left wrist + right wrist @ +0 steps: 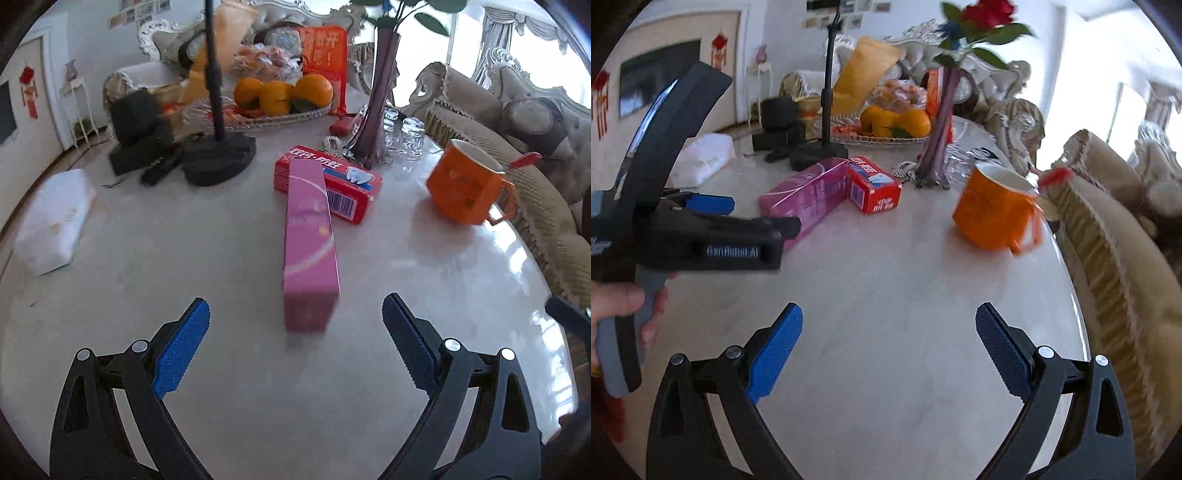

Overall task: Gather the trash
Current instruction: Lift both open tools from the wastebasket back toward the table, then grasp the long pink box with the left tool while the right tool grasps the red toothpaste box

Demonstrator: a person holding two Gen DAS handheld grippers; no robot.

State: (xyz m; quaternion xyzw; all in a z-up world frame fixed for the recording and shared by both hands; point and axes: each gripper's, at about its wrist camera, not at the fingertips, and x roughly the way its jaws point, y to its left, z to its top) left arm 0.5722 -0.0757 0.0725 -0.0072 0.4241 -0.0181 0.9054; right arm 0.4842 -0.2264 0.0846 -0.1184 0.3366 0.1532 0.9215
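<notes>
- Surface: pale glossy marble table (155,236), rounded edge, strong window glare on the right side.
- Room: living room. Ornate carved sofa (517,122) wraps the far and right sides; red hangings and a dark screen on the left wall.
- Far clutter: fruit tray (295,114) with oranges (282,94), red snack bag behind it, black stand base (219,158) with pole, purple vase (376,92) holding a rose, clear glasses just beside the vase.
- White tissue pack (55,218) near the left edge; orange mug (463,184) with a red spoon near the right edge.
- Pink box (310,236): lying flat mid-table, long axis running away from the left wrist camera, near end toward the left gripper (295,317).
- Its far end overlaps the red toothpaste box (354,188), which lies crosswise, barcode end toward the right. Cannot tell whether the pink one rests on top or just abuts.
- Left gripper: jaws spread wide, nothing between the pads, pink box just ahead of them.
- Right gripper (888,321): jaws wide apart, empty, over bare table, well apart from both boxes.
- In the right wrist view, the left tool body and a hand (613,306) block part of the pink box.
- Mug and spoon smeared by motion blur; box print mostly unreadable; fisheye rim cuts the corners.
</notes>
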